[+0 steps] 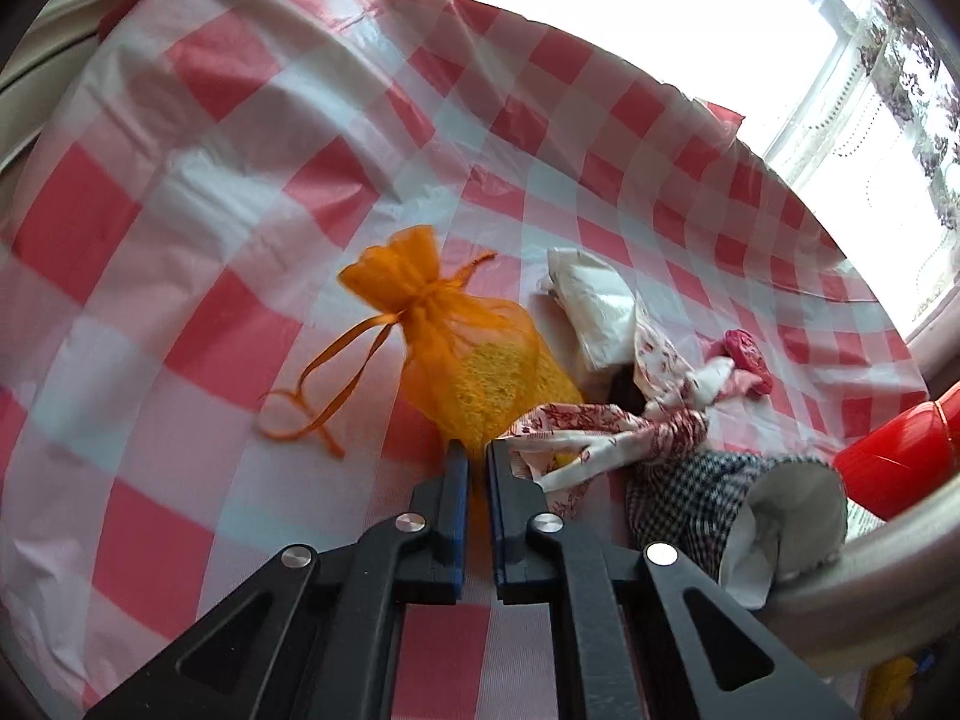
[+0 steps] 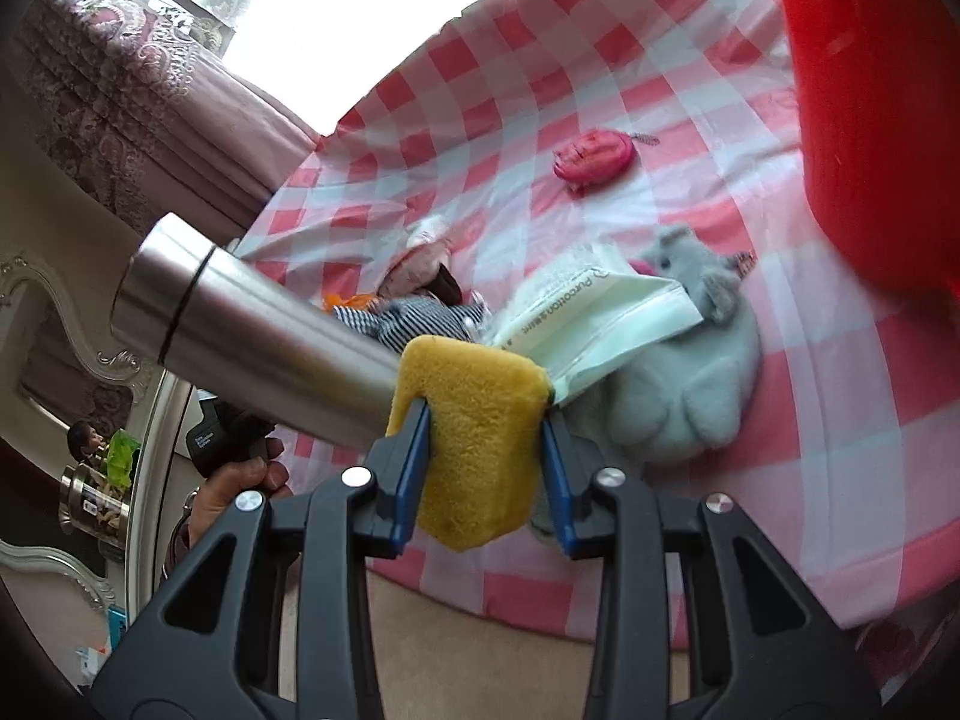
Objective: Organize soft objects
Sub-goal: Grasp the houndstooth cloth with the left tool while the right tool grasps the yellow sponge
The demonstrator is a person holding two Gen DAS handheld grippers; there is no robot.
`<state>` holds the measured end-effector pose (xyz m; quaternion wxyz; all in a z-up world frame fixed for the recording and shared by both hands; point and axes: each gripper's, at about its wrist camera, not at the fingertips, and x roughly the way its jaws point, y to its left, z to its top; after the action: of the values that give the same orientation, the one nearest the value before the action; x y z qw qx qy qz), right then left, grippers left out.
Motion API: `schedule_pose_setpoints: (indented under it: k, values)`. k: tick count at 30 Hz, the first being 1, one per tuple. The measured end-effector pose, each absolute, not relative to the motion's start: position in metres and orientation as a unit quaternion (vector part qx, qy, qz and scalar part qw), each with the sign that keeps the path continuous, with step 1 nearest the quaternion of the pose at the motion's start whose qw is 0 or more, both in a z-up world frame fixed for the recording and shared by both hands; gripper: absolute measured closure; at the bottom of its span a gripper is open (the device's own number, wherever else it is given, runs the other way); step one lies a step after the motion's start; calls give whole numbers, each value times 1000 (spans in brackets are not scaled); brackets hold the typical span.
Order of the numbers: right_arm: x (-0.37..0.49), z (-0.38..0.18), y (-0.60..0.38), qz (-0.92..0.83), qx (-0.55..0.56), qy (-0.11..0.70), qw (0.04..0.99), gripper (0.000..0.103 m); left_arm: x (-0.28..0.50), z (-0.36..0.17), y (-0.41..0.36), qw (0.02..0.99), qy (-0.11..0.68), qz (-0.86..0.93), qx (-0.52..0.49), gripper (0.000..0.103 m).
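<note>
A home: checked tablecloth [image 1: 240,180], patterned curtains [image 2: 120,60], ornate furniture [image 2: 72,324]

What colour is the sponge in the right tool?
Yellow; the sponge shows best in the right wrist view.

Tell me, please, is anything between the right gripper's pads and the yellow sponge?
No. The right gripper is shut on the yellow sponge, blue pads pressing its two sides directly. A steel flask lies close on the left and a white packet just behind; neither intrudes.
</note>
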<state>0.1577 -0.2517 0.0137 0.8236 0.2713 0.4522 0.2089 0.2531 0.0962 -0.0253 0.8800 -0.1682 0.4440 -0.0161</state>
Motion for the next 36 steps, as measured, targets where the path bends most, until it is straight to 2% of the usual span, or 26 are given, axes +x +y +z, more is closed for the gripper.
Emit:
schedule_pose_setpoints:
  k: [2,4,6,8,15,19,22,23,25,32,36]
  values:
    - [151,11,-255,205,265,458,823,64,246,-31,99,871,454,-14,-186,96]
    - [144,11,-258,199,257,461,826,62,239,-34,103,865,455,-12,-210,88]
    - [139,11,-260,187,245,468,828,59,234,-34,107,864,450,-7,-225,59]
    - [133,9,-263,178,237,476,828,52,230,-31,113,867,437,1,-241,41]
    - [128,7,-260,169,210,480,835,51,239,-22,118,874,420,13,-244,40]
    - [132,1,-253,169,200,490,832,50,239,-5,93,893,398,-52,-203,40]
    - [133,-4,-251,175,202,496,826,50,244,-2,85,883,399,-102,-224,40]
    - [133,-5,-249,174,200,498,826,51,245,0,82,883,397,-111,-223,40]
    - [132,-6,-245,179,193,497,827,64,250,2,77,885,401,-111,-212,41]
    - [121,12,-240,172,156,460,857,67,255,11,80,839,420,-163,-304,42]
    - [114,20,-235,151,128,446,873,67,245,-14,78,789,471,-149,-366,42]
